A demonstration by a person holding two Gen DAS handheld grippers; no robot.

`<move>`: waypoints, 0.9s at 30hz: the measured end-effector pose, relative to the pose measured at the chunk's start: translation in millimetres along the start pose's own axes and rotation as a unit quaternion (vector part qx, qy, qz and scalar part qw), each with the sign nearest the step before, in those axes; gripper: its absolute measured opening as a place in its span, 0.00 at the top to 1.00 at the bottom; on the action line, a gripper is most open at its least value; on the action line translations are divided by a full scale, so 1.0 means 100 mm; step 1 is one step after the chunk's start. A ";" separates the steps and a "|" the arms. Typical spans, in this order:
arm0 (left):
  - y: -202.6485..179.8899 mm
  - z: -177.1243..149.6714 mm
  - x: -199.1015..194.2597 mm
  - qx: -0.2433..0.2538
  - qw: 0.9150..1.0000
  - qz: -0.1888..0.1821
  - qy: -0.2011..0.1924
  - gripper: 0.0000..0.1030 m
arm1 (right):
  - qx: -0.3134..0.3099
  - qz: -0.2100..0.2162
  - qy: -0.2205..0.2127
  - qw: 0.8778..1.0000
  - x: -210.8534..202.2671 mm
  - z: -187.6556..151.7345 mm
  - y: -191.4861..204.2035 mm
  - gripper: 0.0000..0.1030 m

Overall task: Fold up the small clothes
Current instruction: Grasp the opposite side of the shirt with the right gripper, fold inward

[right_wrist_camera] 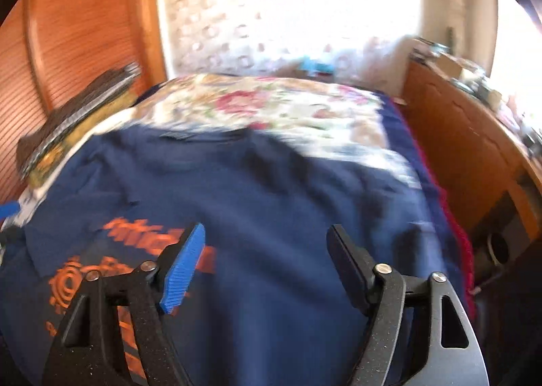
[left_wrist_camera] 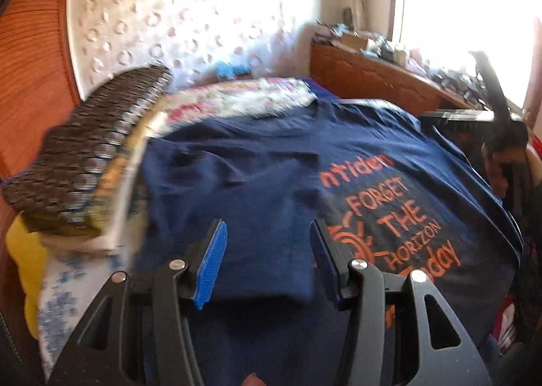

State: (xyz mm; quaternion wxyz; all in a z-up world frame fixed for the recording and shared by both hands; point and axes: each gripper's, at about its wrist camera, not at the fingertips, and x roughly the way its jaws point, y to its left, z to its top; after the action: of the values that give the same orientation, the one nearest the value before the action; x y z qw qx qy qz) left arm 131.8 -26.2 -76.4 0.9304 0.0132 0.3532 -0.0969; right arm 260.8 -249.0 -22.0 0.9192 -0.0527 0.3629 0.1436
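Navy cotton covers most of what's on show: a dark blue T-shirt with orange lettering [left_wrist_camera: 305, 182] lies spread across the bed w/ a floral quilt [right_wrist_camera: 288, 104], print side up, prob. laid out flat so it can be folded. Wrinkles run across the chest; the near part looks like it's doubled over on itself, tho blur makes that hard to call. Behind it, at the head end, a brown woven pillow stack [left_wrist_camera: 95, 148] leans against the ribbed orange-wood headboard [right_wrist_camera: 84, 30], pushed well clear of the shirt, seemingly to leave room.

Down the side runs a wooden cabinet cluttered with small items [left_wrist_camera: 372, 70], under a bright window.

Both tools hang above the cloth, angled down at it. Left gripper [left_wrist_camera: 267, 264]: jaws about half apart, nothing between the pads, shirt fabric below but not pinched. Right gripper [right_wrist_camera: 264, 270]: jaws wider, also empty, over plain navy cloth beside the print.

Views differ: left wrist cam reads the print clearly ("FORGET THE HORIZON") and catches a dark tool shape at far right, likely the other gripper, too blurred to be sure. Right wrist cam shows far more quilt beyond the shirt's top edge, plus the red trim [right_wrist_camera: 457, 233] along the bed's side, which the left cam doesn't show.
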 end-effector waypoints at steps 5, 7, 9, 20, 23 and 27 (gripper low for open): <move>-0.22 0.04 0.26 0.016 0.999 -0.012 0.036 0.51 | 0.048 -0.040 0.025 0.998 -0.02 -0.08 -0.71 0.40; -0.25 0.05 0.30 0.023 0.999 -0.012 0.044 0.51 | 0.073 -0.042 0.040 0.996 0.02 -0.14 -0.93 0.43; -0.28 0.05 0.35 0.029 0.998 -0.011 0.050 0.51 | 0.095 -0.037 0.052 0.993 0.06 -0.20 -1.07 0.45; -0.28 0.03 0.51 0.036 0.997 -0.010 0.073 0.51 | 0.137 0.002 0.086 0.987 0.19 -0.36 -1.20 0.63; -0.28 0.03 0.52 0.037 0.997 -0.009 0.073 0.50 | 0.134 0.000 0.085 0.987 0.17 -0.37 -1.20 0.76; -0.28 0.02 0.52 0.036 0.997 -0.008 0.073 0.49 | 0.127 -0.011 0.062 0.990 0.04 -0.35 -1.20 0.94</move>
State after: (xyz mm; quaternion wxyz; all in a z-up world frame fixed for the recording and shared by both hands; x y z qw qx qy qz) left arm 165.8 -63.2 -107.6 0.9004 0.0512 0.4162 -0.1160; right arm 277.4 -369.8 -51.3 0.8958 0.0512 0.4337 0.0824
